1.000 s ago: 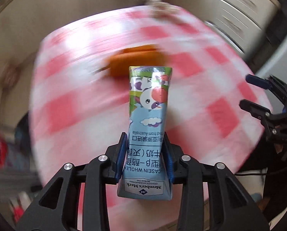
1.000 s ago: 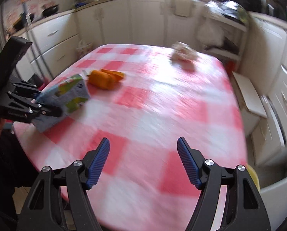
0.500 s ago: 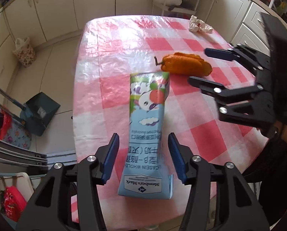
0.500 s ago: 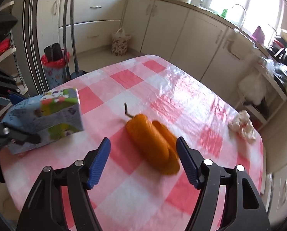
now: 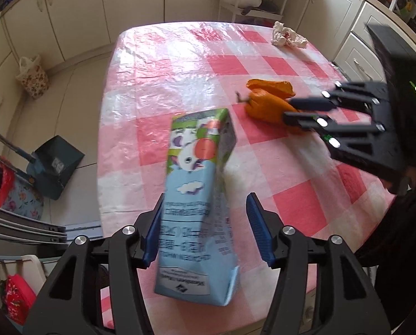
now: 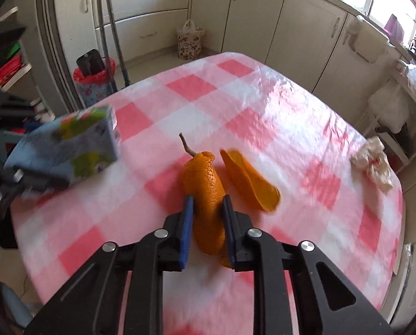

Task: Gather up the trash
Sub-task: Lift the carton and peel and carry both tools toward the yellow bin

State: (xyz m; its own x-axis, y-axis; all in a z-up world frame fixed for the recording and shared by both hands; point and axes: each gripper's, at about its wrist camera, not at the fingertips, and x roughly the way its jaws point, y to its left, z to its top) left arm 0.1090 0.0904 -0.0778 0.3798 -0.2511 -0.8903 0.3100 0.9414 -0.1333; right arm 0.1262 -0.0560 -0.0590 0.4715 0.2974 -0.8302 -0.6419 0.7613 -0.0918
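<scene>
A blue and green milk carton [image 5: 196,201] tilts between the open jaws of my left gripper [image 5: 205,231], loose and blurred, over the near edge of the pink checked table [image 5: 180,64]. It also shows at the left of the right wrist view [image 6: 65,153]. My right gripper [image 6: 206,212] is shut on an orange peel with a stem [image 6: 205,192] lying on the table. A second peel piece [image 6: 250,184] lies just right of it. The peel also shows in the left wrist view [image 5: 266,103]. A crumpled paper wad [image 5: 287,35] lies at the far right corner.
A dustpan [image 5: 54,164] and broom handle stand on the floor left of the table. A floral trash bin with a red liner [image 6: 95,83] stands by the table's far left side. A floral bag [image 6: 189,42] sits by the cabinets.
My left gripper has opened wider and the carton has tipped loose between its jaws. My right gripper has moved onto the orange peel and shut on it.
</scene>
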